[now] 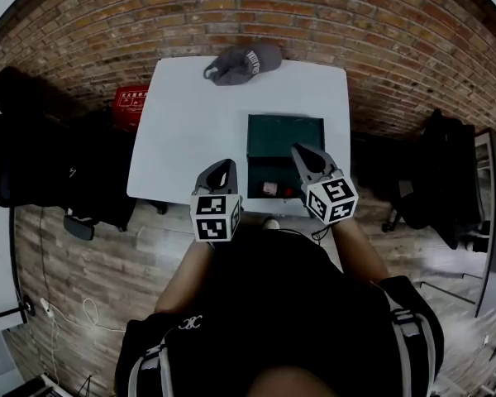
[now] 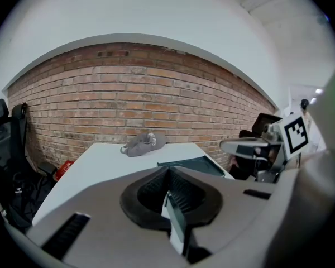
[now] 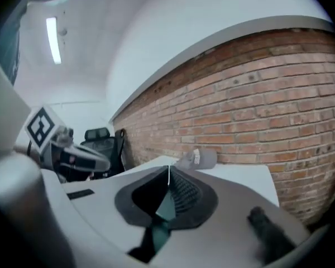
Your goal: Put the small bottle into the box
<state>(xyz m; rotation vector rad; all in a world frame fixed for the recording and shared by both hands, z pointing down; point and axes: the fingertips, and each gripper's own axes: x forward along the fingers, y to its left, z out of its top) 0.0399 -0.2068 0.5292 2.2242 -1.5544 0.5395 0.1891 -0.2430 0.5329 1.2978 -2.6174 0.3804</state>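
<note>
Looks finished, or close to it. Shows a small pale bottle (image 1: 270,188) lying inside the open dark-green box (image 1: 285,135) on a white table (image 1: 190,131). Shows left gripper (image 1: 225,167) and right gripper (image 1: 302,152) poised above the box's near edge, both closed tight, gripping nothing.

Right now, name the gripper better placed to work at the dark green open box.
Right, probably. The right gripper hangs over the dark green open box, jaws together and empty; the left gripper hangs left of it over the white table.
</note>
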